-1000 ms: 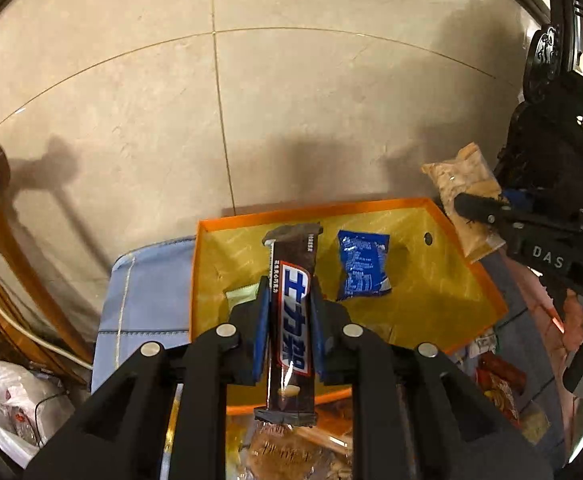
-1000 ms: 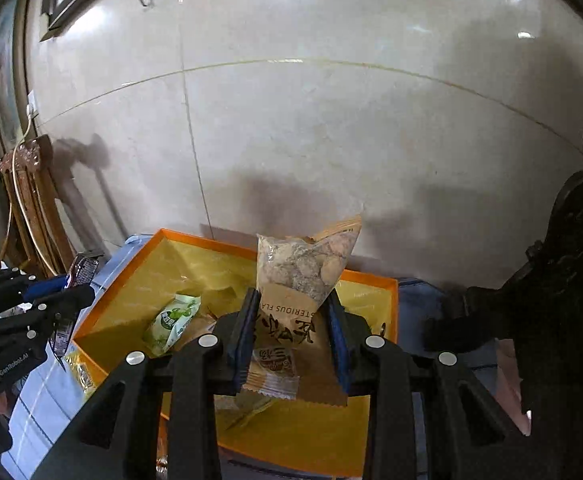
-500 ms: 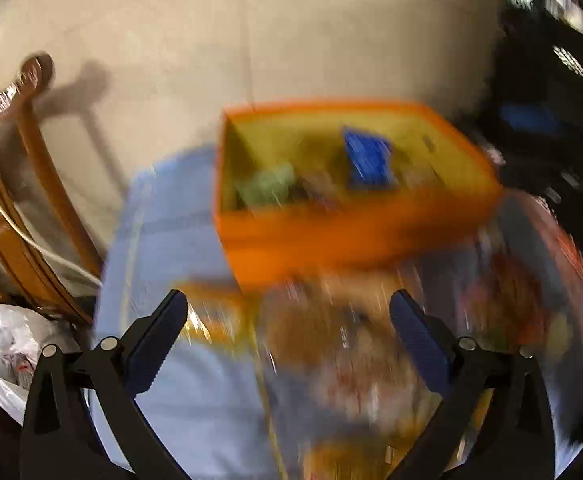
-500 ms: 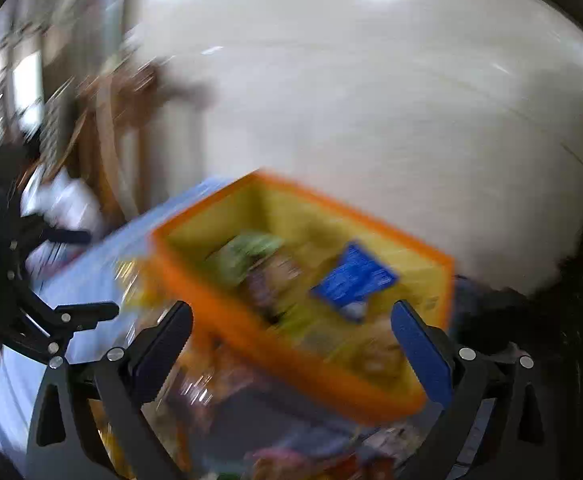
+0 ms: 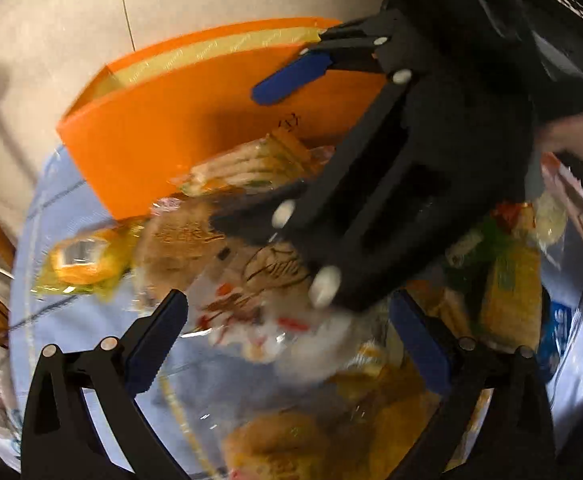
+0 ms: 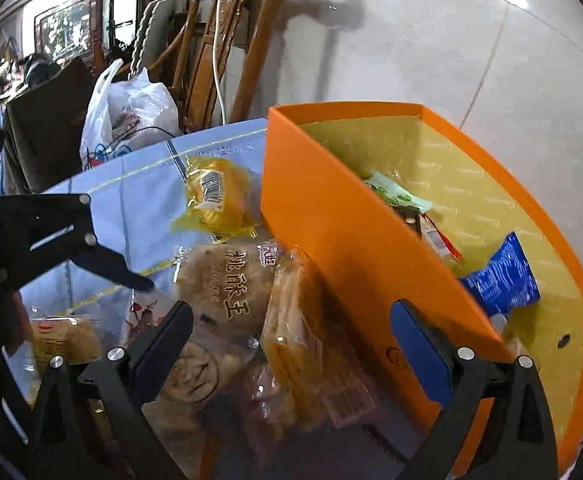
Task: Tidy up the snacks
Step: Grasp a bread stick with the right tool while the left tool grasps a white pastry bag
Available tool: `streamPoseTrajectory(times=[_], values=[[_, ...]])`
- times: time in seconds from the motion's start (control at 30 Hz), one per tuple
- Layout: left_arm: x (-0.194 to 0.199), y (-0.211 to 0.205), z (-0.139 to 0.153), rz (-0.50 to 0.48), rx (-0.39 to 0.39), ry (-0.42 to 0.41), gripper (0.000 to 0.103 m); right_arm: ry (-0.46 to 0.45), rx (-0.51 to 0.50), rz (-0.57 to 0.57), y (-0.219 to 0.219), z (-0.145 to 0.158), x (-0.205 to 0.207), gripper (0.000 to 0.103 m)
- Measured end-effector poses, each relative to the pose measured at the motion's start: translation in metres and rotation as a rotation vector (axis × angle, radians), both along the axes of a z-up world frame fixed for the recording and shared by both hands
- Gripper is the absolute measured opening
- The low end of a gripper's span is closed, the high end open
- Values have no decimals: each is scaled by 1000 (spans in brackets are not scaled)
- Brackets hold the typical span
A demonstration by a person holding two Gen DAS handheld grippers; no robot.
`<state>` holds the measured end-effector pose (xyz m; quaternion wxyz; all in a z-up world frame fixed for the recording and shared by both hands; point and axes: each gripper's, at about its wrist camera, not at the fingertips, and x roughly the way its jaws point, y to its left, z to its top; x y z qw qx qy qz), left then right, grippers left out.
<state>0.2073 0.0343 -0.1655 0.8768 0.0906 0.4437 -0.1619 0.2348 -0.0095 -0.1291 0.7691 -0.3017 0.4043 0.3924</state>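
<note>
My left gripper (image 5: 289, 340) is open and points down over a heap of snack packets, just above a clear packet with red print (image 5: 251, 312). My right gripper (image 6: 291, 340) is also open, hanging over a long wafer packet (image 6: 303, 344) beside a pastry packet with Chinese characters (image 6: 227, 280). Nothing is between either pair of pads. The orange box (image 6: 351, 240) with yellow lining holds a blue packet (image 6: 499, 276) and a green packet (image 6: 395, 196). In the left wrist view the right gripper (image 5: 237, 156) crosses in front of the orange box (image 5: 171, 120).
A yellow packet (image 6: 215, 196) lies on the blue tablecloth (image 6: 139, 184) left of the box. One of the left gripper's fingers (image 6: 103, 260) reaches in from the left. Behind the table stand a wooden chair (image 6: 227, 40) and a white plastic bag (image 6: 131, 112) against a marble wall.
The left gripper let go of the chocolate bar and the right of the bag of nut snacks. Both opened wide and dropped from above the box to the heap in front of it.
</note>
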Motion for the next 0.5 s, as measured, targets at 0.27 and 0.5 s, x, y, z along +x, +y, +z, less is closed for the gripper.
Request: streamPoseTrajectory(times=[0.27,0.5], values=[[31,12,-17,47,-232,56,49,6,-46,-199,1,-12,-2,22],[20,31,-17,36,-270,122,30,40,-2,-319,-32,24,-3,22]])
